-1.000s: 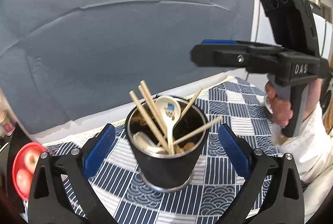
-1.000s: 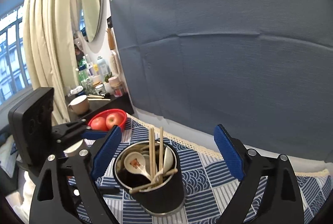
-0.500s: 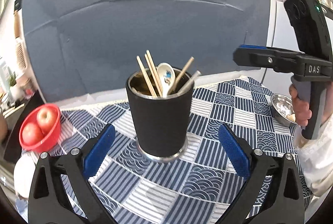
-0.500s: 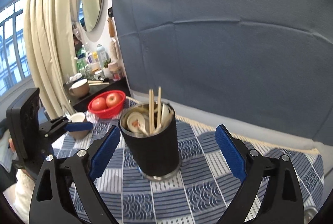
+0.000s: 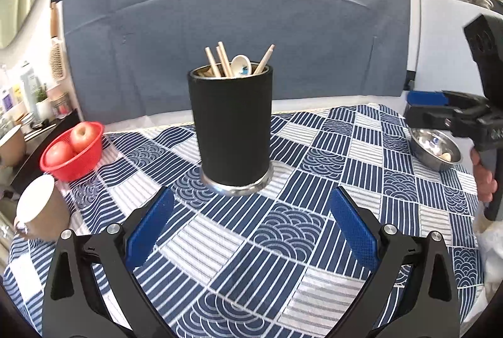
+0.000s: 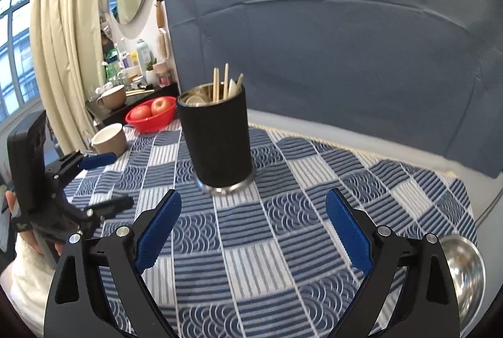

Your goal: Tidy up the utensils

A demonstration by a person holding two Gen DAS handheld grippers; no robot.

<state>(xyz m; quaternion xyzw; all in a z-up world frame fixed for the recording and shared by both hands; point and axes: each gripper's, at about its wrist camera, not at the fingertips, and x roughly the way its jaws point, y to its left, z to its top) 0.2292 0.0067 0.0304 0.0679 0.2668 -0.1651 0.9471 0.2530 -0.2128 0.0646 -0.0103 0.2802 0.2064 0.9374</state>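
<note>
A black utensil cup (image 5: pixel 232 127) with a steel base stands upright on the blue patterned tablecloth (image 5: pixel 283 231); it also shows in the right wrist view (image 6: pixel 218 136). Several wooden chopsticks (image 5: pixel 220 59) and a white ceramic spoon (image 5: pixel 241 65) stick out of it. My left gripper (image 5: pixel 251 228) is open and empty, a short way in front of the cup. My right gripper (image 6: pixel 253 231) is open and empty, also in front of the cup. Each gripper shows in the other's view, the right at the far right (image 5: pixel 446 108), the left at the far left (image 6: pixel 103 180).
A red basket with apples (image 5: pixel 74 146) sits at the left, a brown paper cup (image 5: pixel 39 209) nearer the left edge. A small steel bowl (image 5: pixel 435 144) sits at the right. A blue-grey backdrop hangs behind the table. A side shelf with bottles stands far left.
Both grippers have drawn back and down from above the cup; the cup now looks farther off and is seen from the side. The right gripper has moved away to the right.
</note>
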